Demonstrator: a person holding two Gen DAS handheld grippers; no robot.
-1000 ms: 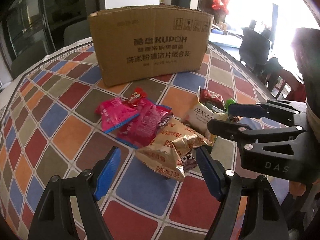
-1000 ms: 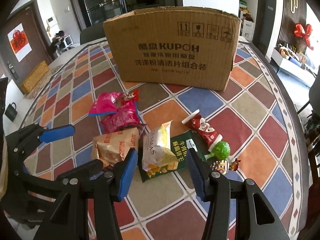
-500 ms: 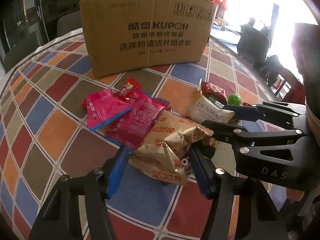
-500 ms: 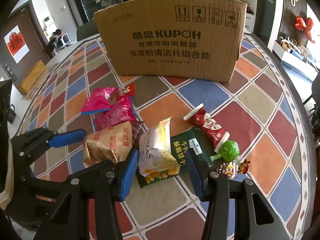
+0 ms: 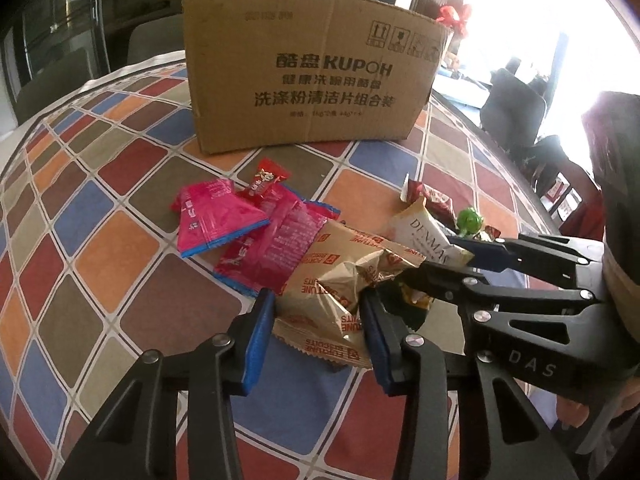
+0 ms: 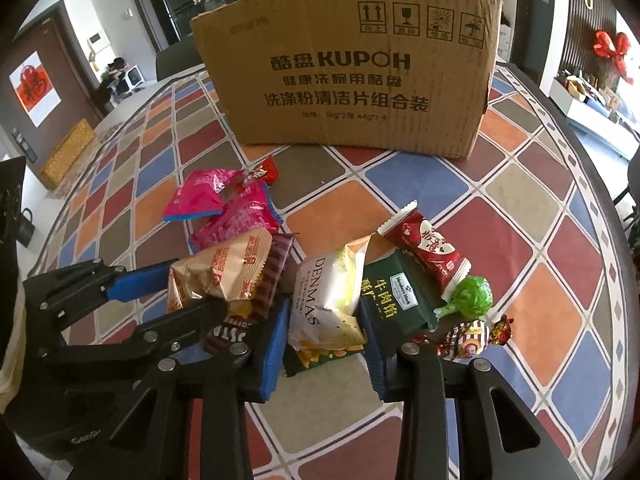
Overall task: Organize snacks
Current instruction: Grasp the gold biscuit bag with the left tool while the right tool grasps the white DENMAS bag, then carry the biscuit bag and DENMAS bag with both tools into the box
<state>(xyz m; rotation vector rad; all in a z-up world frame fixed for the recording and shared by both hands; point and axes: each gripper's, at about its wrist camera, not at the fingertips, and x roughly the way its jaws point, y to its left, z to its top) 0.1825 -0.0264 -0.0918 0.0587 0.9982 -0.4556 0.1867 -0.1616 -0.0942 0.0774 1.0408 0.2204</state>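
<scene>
Checkered surface [image 5: 100, 248] unchanged, both tongs have closed in: left tongs [image 5: 318, 334] now pinching the gold biscuit pack [image 5: 340, 280], right tongs [image 6: 324, 344] the Denmas packet [image 6: 328, 300], with the cardboard box [image 6: 348, 76] at 12 o'clock likely next.

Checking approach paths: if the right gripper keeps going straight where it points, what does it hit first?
The right gripper already straddles the white DENMAS cracker packet, so that comes first. Beyond lies the brown KUPOH cardboard box; depth is unclear.
</scene>
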